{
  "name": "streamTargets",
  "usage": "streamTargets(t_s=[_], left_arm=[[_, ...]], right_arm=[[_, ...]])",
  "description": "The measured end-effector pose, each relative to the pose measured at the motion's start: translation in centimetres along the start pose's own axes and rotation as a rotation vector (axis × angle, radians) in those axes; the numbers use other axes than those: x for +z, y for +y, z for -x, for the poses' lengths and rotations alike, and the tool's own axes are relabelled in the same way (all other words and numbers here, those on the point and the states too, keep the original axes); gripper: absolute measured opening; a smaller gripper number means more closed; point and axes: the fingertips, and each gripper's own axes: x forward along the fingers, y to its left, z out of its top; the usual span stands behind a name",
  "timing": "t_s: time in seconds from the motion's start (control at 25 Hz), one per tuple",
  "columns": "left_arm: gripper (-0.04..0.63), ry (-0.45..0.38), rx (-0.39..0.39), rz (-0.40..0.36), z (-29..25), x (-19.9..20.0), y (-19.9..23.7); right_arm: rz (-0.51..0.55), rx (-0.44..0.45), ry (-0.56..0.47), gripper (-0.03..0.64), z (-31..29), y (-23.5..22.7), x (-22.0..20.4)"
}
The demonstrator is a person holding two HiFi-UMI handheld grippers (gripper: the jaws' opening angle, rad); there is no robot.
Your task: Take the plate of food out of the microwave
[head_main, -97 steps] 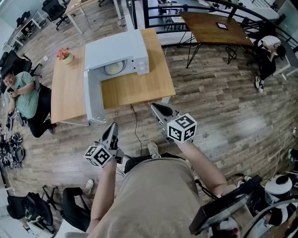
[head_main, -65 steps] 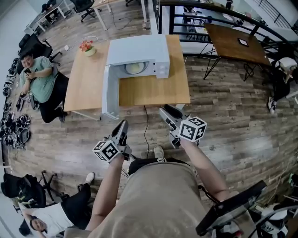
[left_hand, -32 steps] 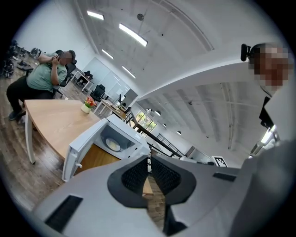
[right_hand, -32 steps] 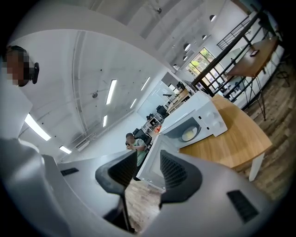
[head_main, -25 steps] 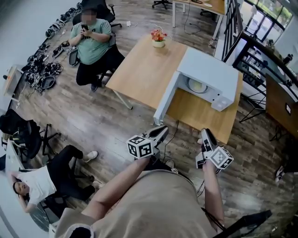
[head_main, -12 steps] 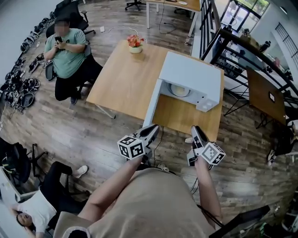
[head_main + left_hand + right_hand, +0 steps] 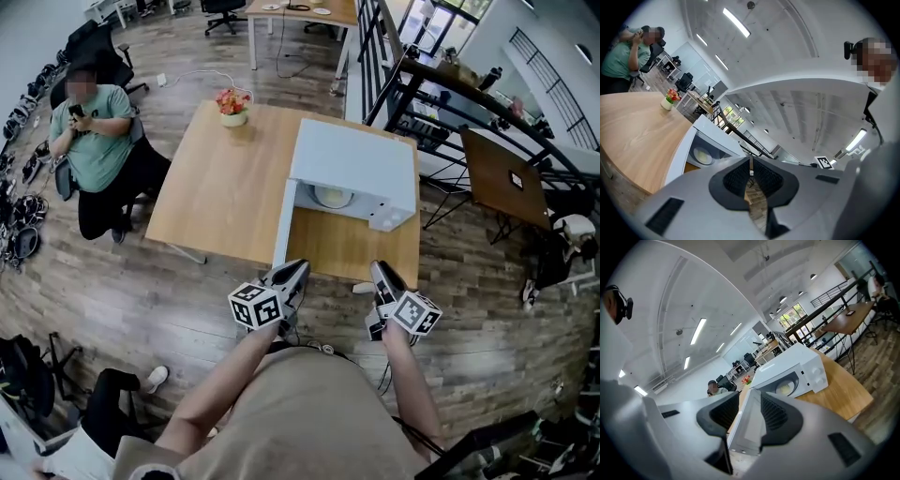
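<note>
On the wooden table point(image 7: 216, 187), the open microwave point(image 7: 361, 164) holds the plate of food point(image 7: 332, 196), likely rigid and breakable; grip its near rim. The left gripper point(image 7: 296, 269) is closed and the right gripper point(image 7: 378, 270) parted, both empty.

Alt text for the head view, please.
A white microwave sits on a wooden table, its door swung open and a plate of food inside. The left claw and right claw hover by the table's front edge; a person sits at the view's left.
</note>
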Motion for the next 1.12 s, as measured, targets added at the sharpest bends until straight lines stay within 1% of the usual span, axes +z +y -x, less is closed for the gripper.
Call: streamTargets(t_s=[0.24, 0.44, 0.56, 0.72, 0.84, 1.0, 1.12], left_arm=[[0.003, 0.032, -0.031, -0.016, -0.7, 0.5, 0.4], [0.003, 0.057, -0.018, -0.038, -1.5, 1.0, 1.3], [0.003, 0.054, 0.012, -0.039, -1.7, 0.8, 1.8], [0.003, 0.038, 0.076, -0.033, -2.8, 1.6, 3.4], [0.003, 0.021, 0.124, -0.025, -4.2, 2.6, 4.1], [0.003, -0.009, 0.183, -0.015, -5.7, 3.5, 4.6], [0.003, -0.032, 0.213, -0.018, -7.1, 4.2, 5.0]], right_arm=[[-0.009, -0.027, -0.015, 0.146, -0.7, -0.4, -0.4], [-0.041, -0.017, -0.017, 0.146, -2.6, -1.4, -0.5], [-0.067, -0.005, 0.008, 0.146, -3.8, -2.6, -0.9], [-0.099, 0.015, 0.051, 0.146, -6.9, -4.2, -0.4], [-0.090, 0.028, 0.091, 0.146, -9.6, -5.5, 0.8], [-0.067, 0.017, 0.159, 0.146, -12.7, -7.9, 1.6], [-0.055, 0.043, 0.193, 0.146, -14.9, -8.6, 2.3]])
